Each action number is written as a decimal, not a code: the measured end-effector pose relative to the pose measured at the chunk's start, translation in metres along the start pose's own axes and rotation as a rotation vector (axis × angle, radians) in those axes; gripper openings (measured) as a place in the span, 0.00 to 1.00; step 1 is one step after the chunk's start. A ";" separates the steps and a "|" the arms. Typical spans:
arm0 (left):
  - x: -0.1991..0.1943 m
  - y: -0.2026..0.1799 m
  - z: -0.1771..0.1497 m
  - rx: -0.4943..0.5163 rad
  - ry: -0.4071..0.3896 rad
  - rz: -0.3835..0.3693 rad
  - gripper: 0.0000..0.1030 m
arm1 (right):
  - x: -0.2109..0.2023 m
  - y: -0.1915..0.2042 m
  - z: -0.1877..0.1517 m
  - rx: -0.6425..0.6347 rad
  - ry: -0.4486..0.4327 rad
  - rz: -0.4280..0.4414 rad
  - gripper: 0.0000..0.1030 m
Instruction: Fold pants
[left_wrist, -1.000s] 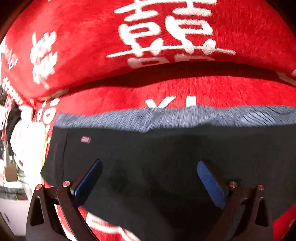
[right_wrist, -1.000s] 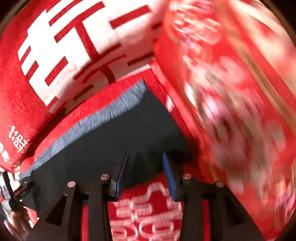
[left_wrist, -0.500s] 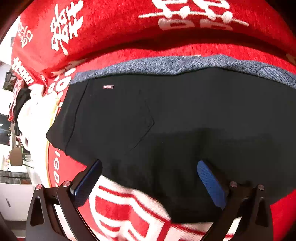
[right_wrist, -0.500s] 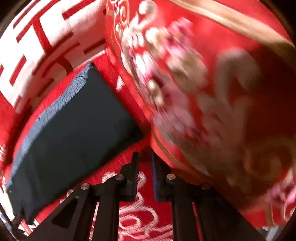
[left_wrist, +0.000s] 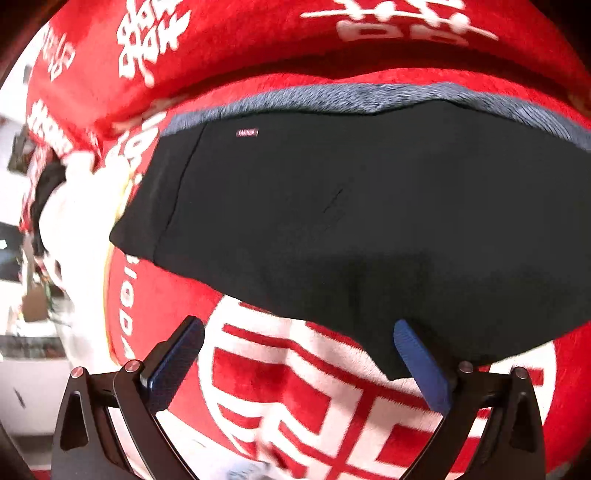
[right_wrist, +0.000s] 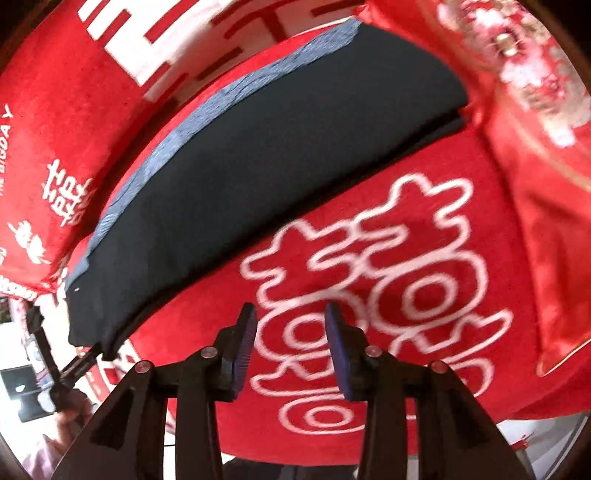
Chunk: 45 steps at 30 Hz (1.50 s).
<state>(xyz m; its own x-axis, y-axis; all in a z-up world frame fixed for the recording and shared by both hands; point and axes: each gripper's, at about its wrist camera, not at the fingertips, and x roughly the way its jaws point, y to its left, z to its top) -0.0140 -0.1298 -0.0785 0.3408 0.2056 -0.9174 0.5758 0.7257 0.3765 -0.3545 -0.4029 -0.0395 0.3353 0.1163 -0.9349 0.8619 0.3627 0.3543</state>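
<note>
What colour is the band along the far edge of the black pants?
Heathered grey-blue band, clearest in the left wrist view.

Both tools (left_wrist: 297, 363) (right_wrist: 290, 345) backed off pants (left_wrist: 351, 206) (right reopened).

Around me a plush red blanket (left_wrist: 369, 406) with white characters covers the surface, red cushions (left_wrist: 240, 48) behind, bright white room (left_wrist: 22, 369) leftward.

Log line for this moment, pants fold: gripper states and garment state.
left gripper: open, empty | right gripper: open, empty | black pants: folded flat on red blanket, grey waistband at far edge
</note>
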 end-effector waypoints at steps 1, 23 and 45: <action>-0.003 0.001 0.001 0.005 0.011 0.007 1.00 | 0.001 0.003 -0.002 -0.004 0.006 0.015 0.40; -0.091 -0.186 0.059 0.110 -0.095 -0.356 1.00 | 0.020 -0.042 0.039 0.161 -0.136 0.214 0.49; -0.066 -0.236 0.078 0.122 -0.061 -0.332 1.00 | 0.018 -0.071 0.051 0.257 -0.241 0.312 0.49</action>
<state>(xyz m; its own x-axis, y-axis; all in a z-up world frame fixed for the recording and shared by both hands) -0.1141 -0.3659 -0.0969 0.1621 -0.0702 -0.9843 0.7459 0.6618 0.0756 -0.3903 -0.4737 -0.0801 0.6463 -0.0457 -0.7618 0.7617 0.1002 0.6402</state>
